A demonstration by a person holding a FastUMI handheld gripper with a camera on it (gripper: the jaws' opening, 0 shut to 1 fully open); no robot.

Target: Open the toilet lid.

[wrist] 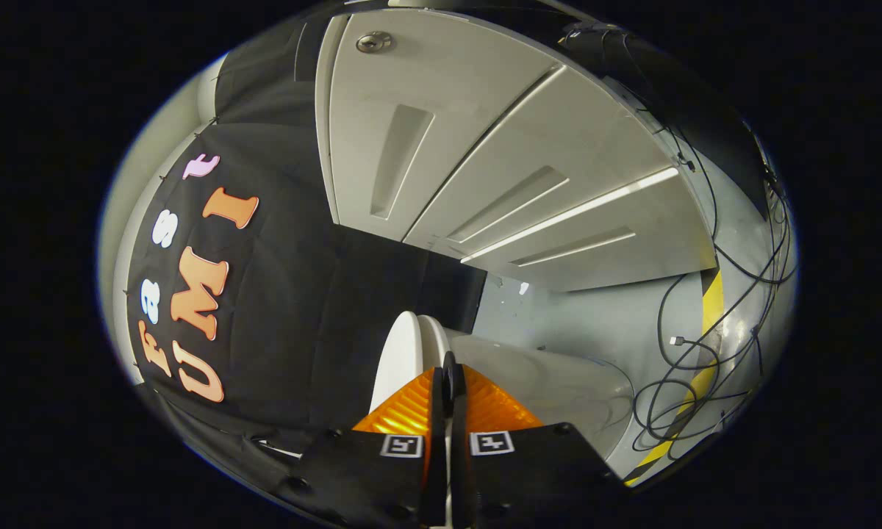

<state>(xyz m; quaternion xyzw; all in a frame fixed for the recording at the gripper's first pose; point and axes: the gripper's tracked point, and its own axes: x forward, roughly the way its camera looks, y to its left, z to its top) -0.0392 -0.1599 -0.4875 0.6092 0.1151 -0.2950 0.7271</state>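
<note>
The white toilet lid (pixel 400 353) shows edge-on just ahead of my fingers, its rounded rim standing beside the black cloth wall. Next to it the white toilet body (pixel 558 386) curves away. My gripper (pixel 450 365) has its two orange fingers (pixel 408 411) pressed close together, with a thin white strip of the lid's edge caught between them. The fingers hide the part of the lid they hold. The whole view is tilted sideways.
White panelled doors (pixel 441 125) with recessed handles stand beyond the toilet. Several loose black cables (pixel 687 382) lie on the grey floor (pixel 603 316) beside a yellow-and-black tape strip (pixel 711 308). The black cloth wall (pixel 301 308) runs close alongside the lid.
</note>
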